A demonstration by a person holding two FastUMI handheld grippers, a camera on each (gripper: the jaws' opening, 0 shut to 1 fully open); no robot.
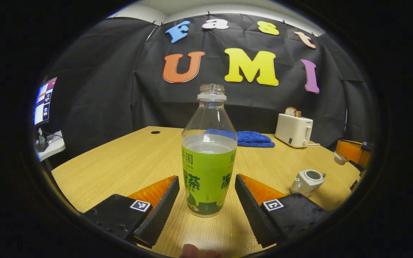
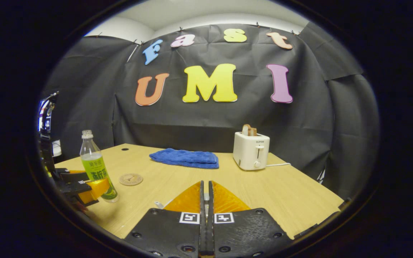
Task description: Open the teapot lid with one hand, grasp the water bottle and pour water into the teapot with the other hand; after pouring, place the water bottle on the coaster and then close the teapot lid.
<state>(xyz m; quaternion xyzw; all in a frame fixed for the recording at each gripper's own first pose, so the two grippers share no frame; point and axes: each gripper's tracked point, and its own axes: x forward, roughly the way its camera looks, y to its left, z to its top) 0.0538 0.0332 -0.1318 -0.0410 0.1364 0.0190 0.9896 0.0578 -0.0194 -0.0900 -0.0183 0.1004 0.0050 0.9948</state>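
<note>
Left gripper (image 1: 206,200) with jaws spread, one finger on each side of the water bottle (image 1: 208,157) and neither touching it. The bottle stands upright and uncapped on the worktop (image 1: 120,165), near its left edge, roughly half full of clear liquid. Teapot (image 1: 307,182) to the right of the bottle, its mouth open with no lid on it. Right gripper (image 2: 206,200) with jaws pressed together; whether the lid is held between them cannot be told. Coaster (image 2: 131,179) lies flat just beyond the bottle in the right gripper view, apart from it.

Handling, as judged: the bottle is thin clear plastic, light, and likely to give under a hard squeeze; with the neck open, crushing it would push liquid out. The labelled lower body, below the liquid line, is the widest and firmest place to take hold, and the sleeve should be less slippery than bare plastic. The small teapot looks ceramic and would chip if knocked.

Surface and room: pale wood-grain worktop, level and smooth. Folded blue cloth (image 2: 185,158) and toaster (image 2: 251,150) at the far side; black cloth wall behind; a monitor (image 1: 44,102) at far left.
</note>
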